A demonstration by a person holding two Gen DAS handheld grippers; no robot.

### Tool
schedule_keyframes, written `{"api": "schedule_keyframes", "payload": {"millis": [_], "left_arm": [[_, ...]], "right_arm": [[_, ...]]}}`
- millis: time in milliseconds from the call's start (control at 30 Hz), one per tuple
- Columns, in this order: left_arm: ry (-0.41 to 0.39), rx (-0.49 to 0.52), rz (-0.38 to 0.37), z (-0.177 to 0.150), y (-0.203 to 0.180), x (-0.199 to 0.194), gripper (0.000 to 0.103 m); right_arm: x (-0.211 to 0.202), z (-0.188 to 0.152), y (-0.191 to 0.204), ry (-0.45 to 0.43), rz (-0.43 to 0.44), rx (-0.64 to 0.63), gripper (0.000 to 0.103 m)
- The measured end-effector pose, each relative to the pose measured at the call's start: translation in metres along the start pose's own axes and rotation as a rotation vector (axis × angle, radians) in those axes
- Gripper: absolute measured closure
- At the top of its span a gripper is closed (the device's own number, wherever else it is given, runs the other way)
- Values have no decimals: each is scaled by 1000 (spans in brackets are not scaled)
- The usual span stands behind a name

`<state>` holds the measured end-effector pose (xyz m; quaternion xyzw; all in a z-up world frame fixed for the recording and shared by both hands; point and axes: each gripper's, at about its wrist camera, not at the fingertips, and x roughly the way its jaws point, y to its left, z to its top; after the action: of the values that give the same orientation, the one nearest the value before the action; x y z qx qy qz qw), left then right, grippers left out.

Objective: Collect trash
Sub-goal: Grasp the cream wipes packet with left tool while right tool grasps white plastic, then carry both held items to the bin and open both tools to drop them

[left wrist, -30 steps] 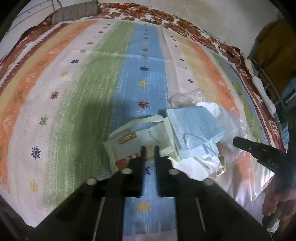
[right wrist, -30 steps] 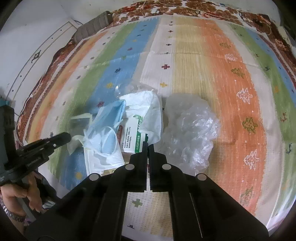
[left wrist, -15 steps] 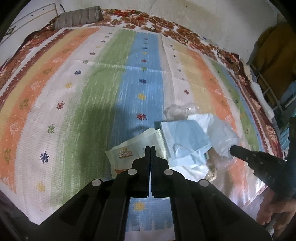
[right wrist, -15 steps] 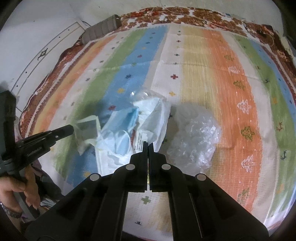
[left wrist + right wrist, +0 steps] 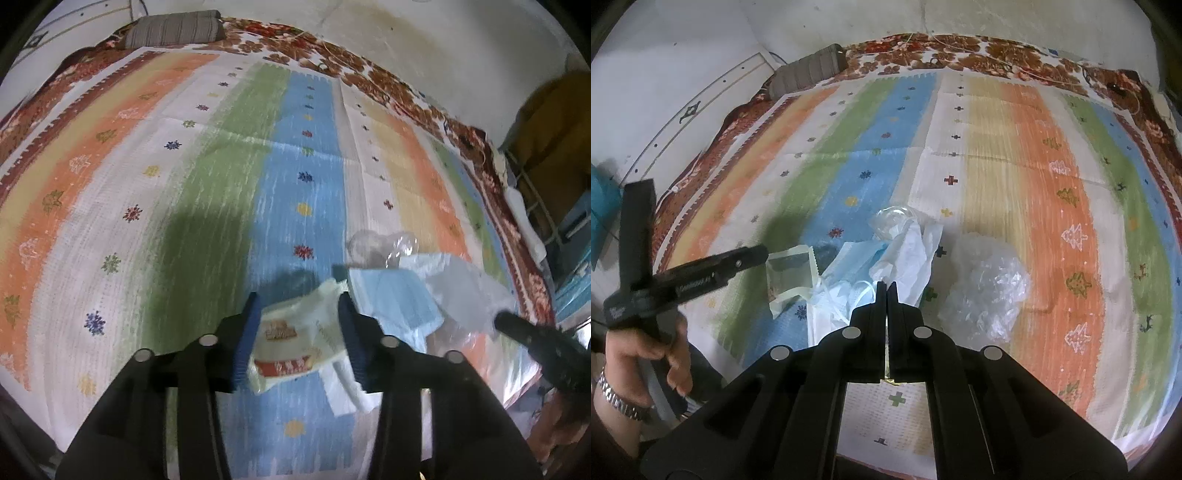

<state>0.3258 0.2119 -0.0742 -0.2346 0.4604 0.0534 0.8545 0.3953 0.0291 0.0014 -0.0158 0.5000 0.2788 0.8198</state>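
A striped bedspread covers the bed, with a grey bolster at its far end by the wall. Near the front edge lies the trash: a pale wrapper, a blue mask touching it, a white bag and, just to the right, crumpled clear plastic. The left tool is spread wide, its fingers on either side of the wrapper. The right tool is pressed together above the mask's edge; whether it pinches anything cannot be told.
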Motion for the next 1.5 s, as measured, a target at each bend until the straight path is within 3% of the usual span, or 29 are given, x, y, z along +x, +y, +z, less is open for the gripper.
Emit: {"api": "schedule_keyframes", "payload": {"millis": [67, 233, 267, 300, 367, 467, 1000, 1500], "left_arm": [[8, -5, -14, 3, 0, 5, 46], [85, 41, -26, 5, -7, 27, 48], [105, 56, -24, 3, -9, 31, 53], [116, 64, -24, 1, -11, 33, 71], [132, 70, -22, -3, -13, 36, 96], [137, 95, -15, -8, -21, 35, 100], [51, 132, 62, -16, -34, -31, 102], [4, 120, 23, -43, -61, -81, 103]], "right_arm": [[-3, 1, 1, -3, -3, -2, 103], [-15, 1, 2, -15, -5, 2, 103], [-17, 1, 2, -18, -8, 0, 103], [-18, 1, 2, -19, -10, -1, 103], [-20, 0, 2, -20, -12, -1, 103], [-22, -1, 3, -21, -10, 3, 103], [-74, -29, 17, -69, -51, -55, 103], [-136, -73, 24, -130, 8, -54, 103]]}}
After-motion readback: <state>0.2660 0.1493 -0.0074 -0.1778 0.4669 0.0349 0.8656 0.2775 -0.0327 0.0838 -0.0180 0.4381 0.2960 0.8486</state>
